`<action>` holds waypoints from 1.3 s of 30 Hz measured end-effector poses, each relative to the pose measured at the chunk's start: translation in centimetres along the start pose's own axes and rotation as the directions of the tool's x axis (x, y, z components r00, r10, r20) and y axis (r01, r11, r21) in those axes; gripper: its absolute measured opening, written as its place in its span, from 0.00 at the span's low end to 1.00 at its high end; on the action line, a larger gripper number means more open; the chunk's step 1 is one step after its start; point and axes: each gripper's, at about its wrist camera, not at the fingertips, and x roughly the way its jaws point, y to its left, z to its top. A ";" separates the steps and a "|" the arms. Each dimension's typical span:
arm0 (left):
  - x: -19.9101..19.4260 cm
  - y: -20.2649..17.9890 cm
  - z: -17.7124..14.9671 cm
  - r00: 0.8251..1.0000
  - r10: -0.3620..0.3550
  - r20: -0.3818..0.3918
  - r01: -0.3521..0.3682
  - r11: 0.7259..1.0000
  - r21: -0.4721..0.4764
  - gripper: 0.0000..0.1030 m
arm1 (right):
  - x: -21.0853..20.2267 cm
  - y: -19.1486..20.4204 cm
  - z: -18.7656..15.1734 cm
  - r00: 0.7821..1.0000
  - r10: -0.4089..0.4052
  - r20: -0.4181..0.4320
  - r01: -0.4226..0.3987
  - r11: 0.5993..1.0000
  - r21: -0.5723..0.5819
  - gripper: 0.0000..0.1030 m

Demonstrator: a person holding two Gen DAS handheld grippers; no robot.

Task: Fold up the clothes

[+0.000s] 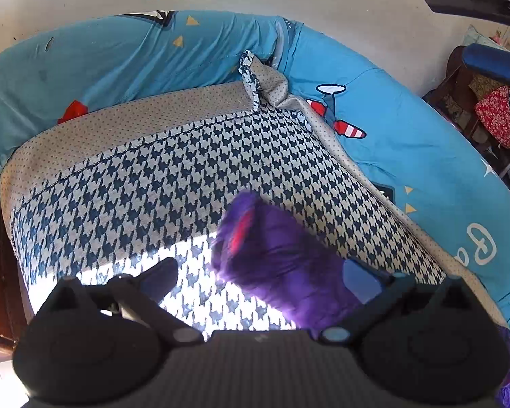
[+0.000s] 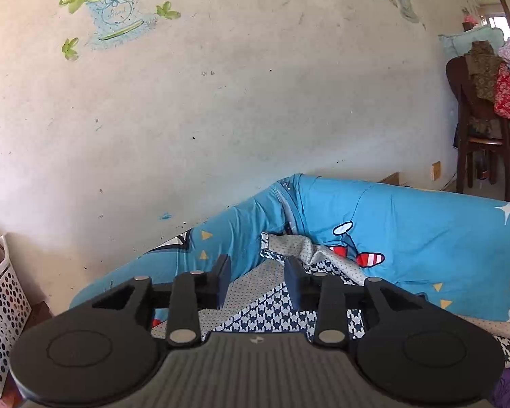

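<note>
Purple garment [image 1: 282,265] lay between the spread left gripper [image 1: 265,272] fingers, long axis near-right to far-left; right gripper [image 2: 258,282] spread, empty, aimed far past it

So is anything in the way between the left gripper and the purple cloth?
No. The purple cloth already lies right between the open left gripper fingers, against the right one, on the houndstooth cover. Nothing visible sits between them.

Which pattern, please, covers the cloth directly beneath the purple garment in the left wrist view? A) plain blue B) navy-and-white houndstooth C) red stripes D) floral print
B: the purple garment lies on the houndstooth cloth, whose navy-and-white checks surround it.
</note>
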 end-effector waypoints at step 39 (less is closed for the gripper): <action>0.8 -7.1 -6.7 0.978 -0.127 -0.166 0.172 0.942 0.288 1.00 | -19.2 -11.6 -23.5 0.865 -0.387 -0.319 0.383 0.921 -0.076 0.65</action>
